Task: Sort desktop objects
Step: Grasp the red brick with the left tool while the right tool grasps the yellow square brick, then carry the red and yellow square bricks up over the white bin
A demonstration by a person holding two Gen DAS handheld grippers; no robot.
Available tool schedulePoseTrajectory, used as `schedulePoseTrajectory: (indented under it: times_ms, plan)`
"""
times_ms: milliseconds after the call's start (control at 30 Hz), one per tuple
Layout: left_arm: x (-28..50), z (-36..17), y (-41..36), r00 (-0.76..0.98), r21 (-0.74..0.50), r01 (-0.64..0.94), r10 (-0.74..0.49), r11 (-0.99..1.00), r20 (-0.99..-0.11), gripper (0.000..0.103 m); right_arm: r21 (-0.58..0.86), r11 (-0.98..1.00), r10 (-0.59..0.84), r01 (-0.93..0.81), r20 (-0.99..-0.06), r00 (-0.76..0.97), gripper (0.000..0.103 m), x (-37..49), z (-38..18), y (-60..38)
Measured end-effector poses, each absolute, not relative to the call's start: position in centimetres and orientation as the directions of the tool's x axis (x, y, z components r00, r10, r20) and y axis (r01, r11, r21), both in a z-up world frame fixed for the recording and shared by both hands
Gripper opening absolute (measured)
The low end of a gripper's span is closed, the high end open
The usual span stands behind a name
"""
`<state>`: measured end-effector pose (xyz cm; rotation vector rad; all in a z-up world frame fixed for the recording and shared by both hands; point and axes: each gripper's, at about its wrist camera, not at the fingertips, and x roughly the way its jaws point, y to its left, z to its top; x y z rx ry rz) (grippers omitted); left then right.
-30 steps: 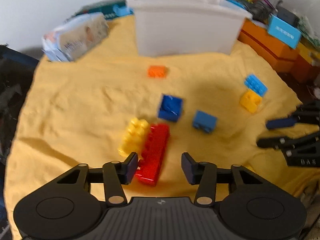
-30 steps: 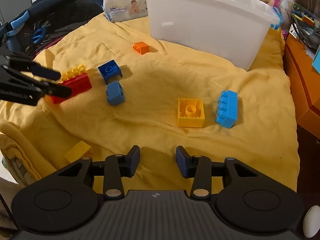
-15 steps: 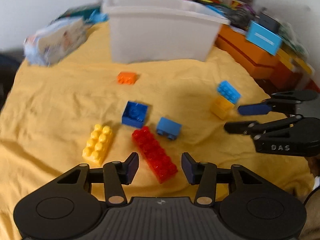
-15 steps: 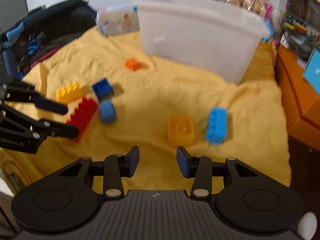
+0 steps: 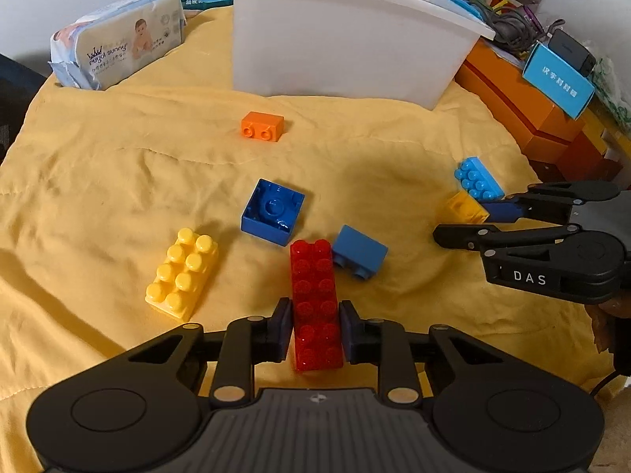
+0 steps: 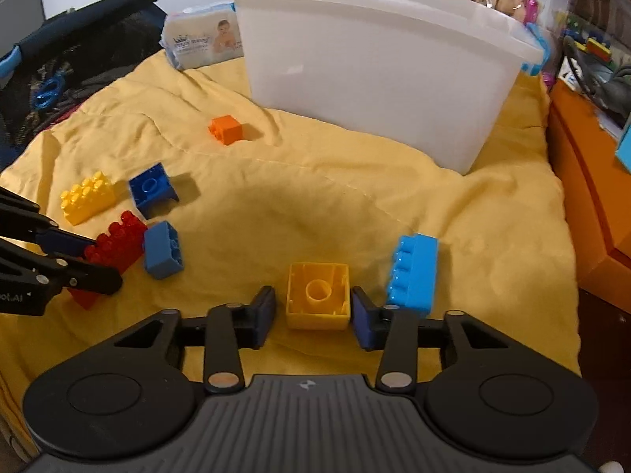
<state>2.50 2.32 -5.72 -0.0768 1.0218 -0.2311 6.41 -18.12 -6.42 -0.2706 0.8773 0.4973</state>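
Note:
Toy bricks lie on a yellow cloth point(image 5: 118, 165). My left gripper point(image 5: 314, 331) has its pads against both sides of a long red brick point(image 5: 315, 299), which rests on the cloth. My right gripper point(image 6: 311, 311) is open around an upturned yellow square brick point(image 6: 318, 295), with a gap at its left pad. A light blue brick point(image 6: 414, 272) lies just right of it. A yellow studded brick point(image 5: 183, 272), a dark blue square brick point(image 5: 273, 216), a mid-blue brick point(image 5: 359, 252) and an orange brick point(image 5: 262, 126) lie between.
A large white plastic bin point(image 5: 339, 35) stands at the back of the cloth. A pack of baby wipes point(image 5: 118, 47) lies back left. Orange boxes point(image 5: 528, 114) border the right edge. A dark bag point(image 6: 59, 79) sits off the left side.
Both grippers have come down and forward. My left gripper has closed onto the sides of the red brick. My right gripper has moved around the yellow square brick.

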Motion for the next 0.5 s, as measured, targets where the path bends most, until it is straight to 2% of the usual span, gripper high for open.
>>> schedulePoseTrajectory:
  times_ms: [100, 267, 500]
  plan:
    - [2.5, -5.5, 2.7, 0.499, -0.196, 0.149, -0.245, 0.969, -0.831, 0.028, -0.041, 0.832, 0.307, -0.553, -0.797, 0.520, 0.035, 6.2, -6.2, -17.9]
    - [2.7, -3.8, 3.0, 0.537, -0.151, 0.168, -0.219, 0.974, -0.815, 0.028, -0.026, 0.807, 0.331, -0.591, -0.809, 0.487, 0.035, 5.5, -5.8, -17.9]
    - [4.2, 0.9, 2.8, 0.641, -0.141, 0.207, -0.243, 0.968, -0.728, 0.028, -0.020, 0.809, 0.360, -0.587, -0.773, 0.522, 0.035, 5.9, -3.5, -18.3]
